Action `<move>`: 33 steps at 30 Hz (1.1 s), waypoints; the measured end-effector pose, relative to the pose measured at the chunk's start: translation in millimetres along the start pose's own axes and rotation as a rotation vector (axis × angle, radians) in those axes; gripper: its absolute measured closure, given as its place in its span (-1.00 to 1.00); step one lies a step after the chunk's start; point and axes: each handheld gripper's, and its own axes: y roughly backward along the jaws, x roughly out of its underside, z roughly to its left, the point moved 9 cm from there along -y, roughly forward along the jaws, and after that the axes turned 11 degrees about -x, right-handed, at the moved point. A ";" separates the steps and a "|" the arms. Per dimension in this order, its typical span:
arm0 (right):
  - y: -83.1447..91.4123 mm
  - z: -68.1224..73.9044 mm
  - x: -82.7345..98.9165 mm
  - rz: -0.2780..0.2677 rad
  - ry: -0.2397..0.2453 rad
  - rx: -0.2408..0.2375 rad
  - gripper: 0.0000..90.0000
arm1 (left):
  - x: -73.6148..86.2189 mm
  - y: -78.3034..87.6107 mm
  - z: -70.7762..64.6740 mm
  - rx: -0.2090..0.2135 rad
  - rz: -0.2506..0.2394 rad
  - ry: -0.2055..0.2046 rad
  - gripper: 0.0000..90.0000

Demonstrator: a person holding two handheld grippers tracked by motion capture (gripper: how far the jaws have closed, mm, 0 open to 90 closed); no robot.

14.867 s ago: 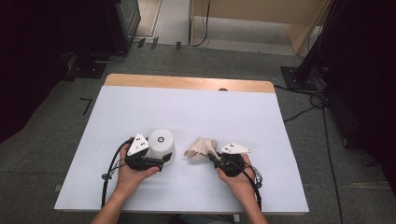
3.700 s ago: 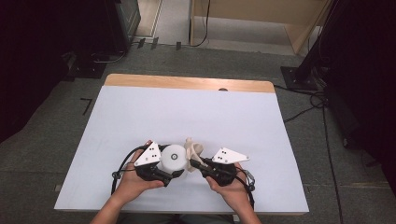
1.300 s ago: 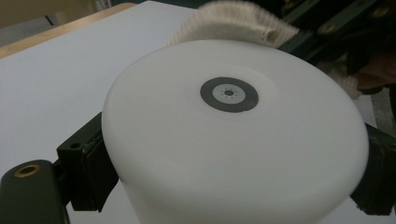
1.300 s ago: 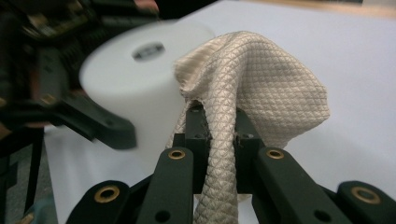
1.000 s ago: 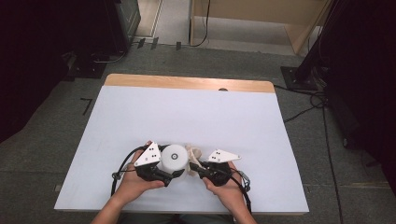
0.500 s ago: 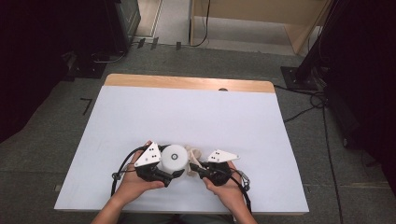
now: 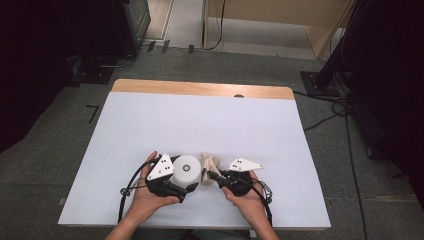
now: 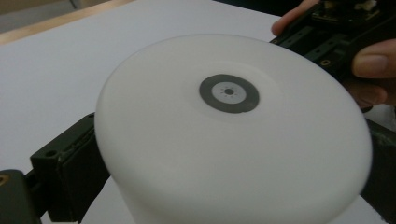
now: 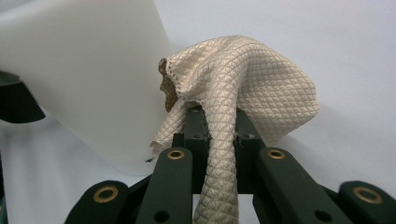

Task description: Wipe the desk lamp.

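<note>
The white, round, smooth plastic canister point(image 7: 186, 170) with a small grey ring at the centre of its flat top stands on the white-covered surface point(image 7: 200, 120), near the edge closest to the person, and serves as landmark here

Left gripper point(image 7: 186, 181): held in the person's left hand point(image 7: 145, 197), just left of the canister. In the left gripper view the black fingers point(image 8: 65, 172) sit against opposite sides of the canister's wall, one at the lower left and one at the right edge, set wide and clamped on it. The canister appears tilted in that view

Right gripper point(image 7: 212, 176): held in the person's right hand point(image 7: 247, 200), just right of the canister and pointing towards it. In the right gripper view its fingers point(image 9: 175, 179) stand narrow, pinching a beige, quilted, diamond-patterned cloth point(image 9: 243, 88). One strip of the cloth runs down between the fingers; the rest bunches above the fingertips

Cloth position: in the high view the cloth point(image 7: 210, 162) lies immediately right of the canister. In the right gripper view its folded edge is at the canister's side wall; actual contact cannot be confirmed

A light wooden strip point(image 7: 200, 89) borders the surface on the side far from the canister
</note>
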 end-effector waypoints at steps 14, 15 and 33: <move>0.4 -2.0 0.1 0.000 0.003 0.008 0.80 | 1.9 -1.8 -3.8 -0.163 0.040 0.073 -0.84; 0.7 -1.9 0.0 0.001 0.004 0.007 0.80 | 1.8 -1.8 -4.1 -0.156 0.043 0.066 -0.84; -0.6 1.0 -0.3 0.000 0.011 -0.008 0.80 | 1.6 -0.3 9.2 0.085 0.030 -0.082 -0.82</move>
